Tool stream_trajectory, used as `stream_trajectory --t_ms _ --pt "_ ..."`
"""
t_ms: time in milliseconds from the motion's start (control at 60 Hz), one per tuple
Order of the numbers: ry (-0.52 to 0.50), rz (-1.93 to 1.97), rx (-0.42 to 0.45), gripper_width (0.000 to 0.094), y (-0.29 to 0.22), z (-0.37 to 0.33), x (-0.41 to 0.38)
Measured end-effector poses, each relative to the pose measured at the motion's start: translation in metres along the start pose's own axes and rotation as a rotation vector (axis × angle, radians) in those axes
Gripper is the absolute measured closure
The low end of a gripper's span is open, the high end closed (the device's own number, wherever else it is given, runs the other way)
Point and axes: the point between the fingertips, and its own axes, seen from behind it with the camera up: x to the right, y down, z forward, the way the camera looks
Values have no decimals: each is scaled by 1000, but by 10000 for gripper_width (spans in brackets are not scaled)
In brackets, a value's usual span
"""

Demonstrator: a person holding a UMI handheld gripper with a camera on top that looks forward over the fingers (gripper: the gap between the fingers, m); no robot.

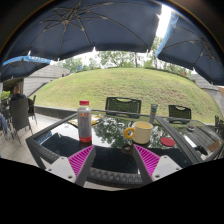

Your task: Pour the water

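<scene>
The gripper [113,161] has its two fingers spread wide apart, and nothing is held between them. Each finger shows a bright pink pad [80,159] on its inner side. The fingers hang just over the near part of a dark glass table [115,160].

Beyond the left finger stands a clear plastic bottle [85,121] with a red cap and a red label. It stands upright on the table. Beyond the fingers, a bit to the right, sits a light tan mug [142,132], well apart from the bottle. It does not touch the fingers. Between the bottle and the mug lie some green and red things, too small to tell.

Past the table are dark chairs [123,104]. Behind them is a grassy slope [120,84] with trees. Big dark umbrellas [85,25] hang overhead.
</scene>
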Motion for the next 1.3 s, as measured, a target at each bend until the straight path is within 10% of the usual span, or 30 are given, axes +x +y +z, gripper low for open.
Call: stream_trajectory --t_ms 767,817,850,1000,1300 --pt "-91 31 103 140 -77 196 -127" --pt "-75 43 107 215 -78 209 -130" --pt "-37 36 113 433 -79 212 -121" --pt "27 60 144 576 -81 214 -114" --pt "-17 285 207 621 -109 214 -80"
